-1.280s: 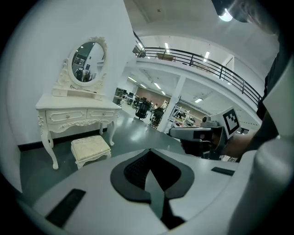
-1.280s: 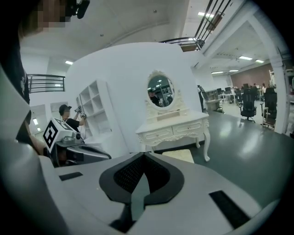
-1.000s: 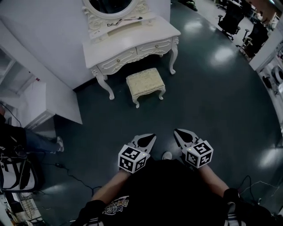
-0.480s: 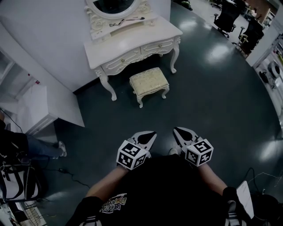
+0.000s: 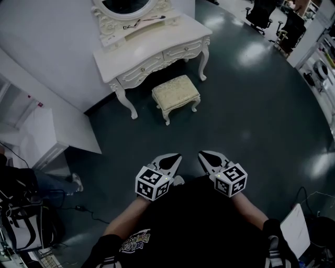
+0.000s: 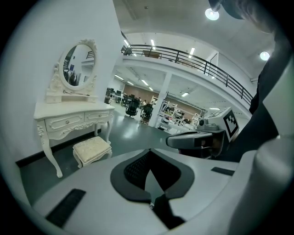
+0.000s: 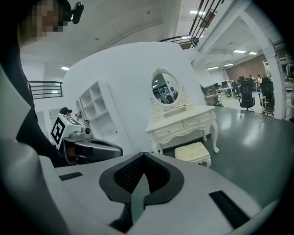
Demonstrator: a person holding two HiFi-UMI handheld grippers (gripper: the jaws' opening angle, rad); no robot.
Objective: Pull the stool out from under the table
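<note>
The stool [image 5: 176, 93] stands on the floor just in front of the dressing table [image 5: 152, 44], between its front legs. From this steep head view its back edge seems to sit at the table's front rail, though whether any of it lies under the top is hard to tell. The seat is a cream, patterned square cushion on short, curved white legs. The far legs are hidden beneath the seat.

The table is white and carved, with cabriole legs and two small-knobbed drawers. Its oval mirror [image 5: 127, 6] has an ornate frame and is cut off by the picture's upper edge. A few slender dark items lie on the ledge below the mirror, too small to name.

The floor [image 5: 246, 104] is dark green and glossy, with pale patches of reflected ceiling light. A plain white wall rises behind the table, and a white shelf unit [image 5: 36, 125] stands to the left. Black office chairs [image 5: 261, 13] stand far off in the open hall.

The left gripper [image 5: 174, 158] and right gripper [image 5: 205, 157] are held close to the person's body, well apart from the stool. Both have their jaws clenched together on nothing.
</note>
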